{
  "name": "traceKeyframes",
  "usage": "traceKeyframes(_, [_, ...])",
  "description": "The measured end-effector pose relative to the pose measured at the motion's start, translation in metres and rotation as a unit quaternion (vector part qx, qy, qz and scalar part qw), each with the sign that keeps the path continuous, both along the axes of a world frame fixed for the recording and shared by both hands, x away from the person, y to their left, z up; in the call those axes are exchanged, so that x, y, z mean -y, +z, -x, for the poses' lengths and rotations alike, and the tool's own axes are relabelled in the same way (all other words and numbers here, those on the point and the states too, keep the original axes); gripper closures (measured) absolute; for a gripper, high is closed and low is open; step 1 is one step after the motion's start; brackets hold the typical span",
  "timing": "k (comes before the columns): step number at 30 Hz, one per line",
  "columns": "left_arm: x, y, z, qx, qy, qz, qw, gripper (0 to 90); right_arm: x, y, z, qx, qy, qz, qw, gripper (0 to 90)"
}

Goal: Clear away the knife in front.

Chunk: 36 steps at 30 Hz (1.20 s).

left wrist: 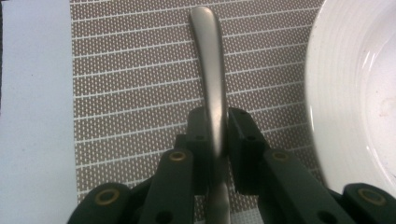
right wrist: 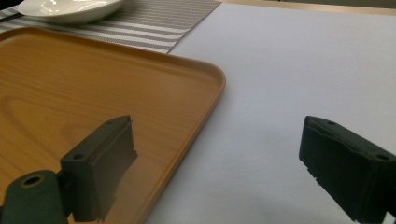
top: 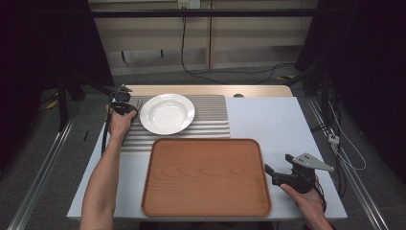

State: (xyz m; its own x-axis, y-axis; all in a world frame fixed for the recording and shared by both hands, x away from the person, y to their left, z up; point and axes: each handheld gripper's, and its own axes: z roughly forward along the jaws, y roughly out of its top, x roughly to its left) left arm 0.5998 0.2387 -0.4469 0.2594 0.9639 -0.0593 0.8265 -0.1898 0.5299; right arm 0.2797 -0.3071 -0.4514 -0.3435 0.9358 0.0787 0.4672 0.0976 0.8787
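Nearest, the wooden tray [top: 206, 177] lies bare, with the right gripper [top: 277, 176] gaping empty just right of it. Farther left, the left gripper [left wrist: 215, 140] pinches the fork [left wrist: 211, 79] handle on the striped mat [left wrist: 130, 93], beside the white plate [top: 167, 113]. Grasp made; lifting remains.

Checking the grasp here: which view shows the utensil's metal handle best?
The left gripper view: the metal handle runs up the frame, clamped in the left gripper over the striped placemat. The high view shows just fork tines beside the white plate.
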Motion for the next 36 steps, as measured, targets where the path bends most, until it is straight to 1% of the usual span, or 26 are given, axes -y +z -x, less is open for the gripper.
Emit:
traceKeyframes(3, [-0.001,0.001,0.001,-0.007,-0.007,0.001,0.9999,80.1,0.000,0.000,0.000,0.000,-0.002,0.000,1.0000,10.3])
traceKeyframes(5, [-0.001,0.001,0.001,-0.005,-0.004,0.003,1.0000,80.1,0.000,0.000,0.000,-0.001,-0.002,0.000,1.0000,10.4])
traceKeyframes(8, [-0.002,0.001,0.002,-0.006,-0.008,0.000,1.0000,80.1,0.000,0.000,0.000,0.000,-0.001,0.001,1.0000,10.4])
traceKeyframes(9, [-0.002,0.001,0.003,-0.004,-0.008,0.001,1.0000,80.1,0.000,0.000,0.000,-0.001,-0.002,0.001,1.0000,10.4])
traceKeyframes(11, [-0.002,0.002,0.003,-0.007,-0.008,0.002,0.9999,80.1,0.000,0.000,0.000,-0.002,-0.001,0.000,1.0000,10.5])
traceKeyframes(13, [-0.002,0.002,0.005,-0.005,-0.010,0.001,0.9999,80.1,0.000,0.000,0.000,-0.001,-0.001,0.002,1.0000,10.5])
traceKeyframes(14, [-0.004,0.002,0.006,-0.008,-0.013,0.003,0.9999,80.1,0.000,0.000,-0.001,-0.001,-0.003,0.001,1.0000,10.5])
traceKeyframes(17, [-0.008,0.002,0.008,-0.010,-0.015,0.006,0.9998,80.1,0.000,0.000,0.000,0.000,-0.003,0.002,1.0000,10.5])
traceKeyframes(20, [-0.010,0.003,0.010,-0.004,-0.011,0.005,0.9999,80.1,0.000,0.000,-0.001,-0.001,-0.003,0.001,1.0000,10.5])
traceKeyframes(22, [-0.012,0.005,0.012,-0.007,-0.014,0.006,0.9999,80.1,0.000,0.000,-0.001,-0.001,-0.003,0.002,1.0000,10.5])
traceKeyframes(27, [-0.016,0.012,0.017,-0.002,-0.018,0.009,0.9998,80.1,-0.001,0.000,-0.001,-0.002,-0.003,0.003,1.0000,10.5])
traceKeyframes(28, [-0.017,0.016,0.019,0.003,-0.023,0.008,0.9997,80.1,-0.001,0.000,-0.001,-0.001,-0.002,0.003,1.0000,10.5])
traceKeyframes(29, [-0.017,0.016,0.019,0.003,-0.023,0.008,0.9997,80.1,-0.001,0.000,-0.001,-0.001,-0.002,0.003,1.0000,10.5])
traceKeyframes(30, [-0.018,0.019,0.023,0.008,-0.027,0.011,0.9995,80.1,-0.001,0.000,-0.001,-0.001,-0.002,0.003,1.0000,10.5])
traceKeyframes(31, [-0.018,0.019,0.023,0.008,-0.027,0.011,0.9995,80.1,-0.001,0.000,-0.001,-0.001,-0.001,0.003,1.0000,10.5])
traceKeyframes(33, [-0.018,0.021,0.027,0.012,-0.032,0.018,0.9993,80.1,-0.001,0.000,-0.001,-0.001,-0.001,0.003,1.0000,10.5])
traceKeyframes(34, [-0.018,0.023,0.032,0.016,-0.036,0.017,0.9991,80.1,-0.001,0.000,-0.001,-0.001,-0.001,0.003,1.0000,10.5])
traceKeyframes(36, [-0.019,0.024,0.034,0.018,-0.038,0.018,0.9989,80.1,-0.001,0.000,-0.001,0.000,-0.001,0.002,1.0000,10.5])
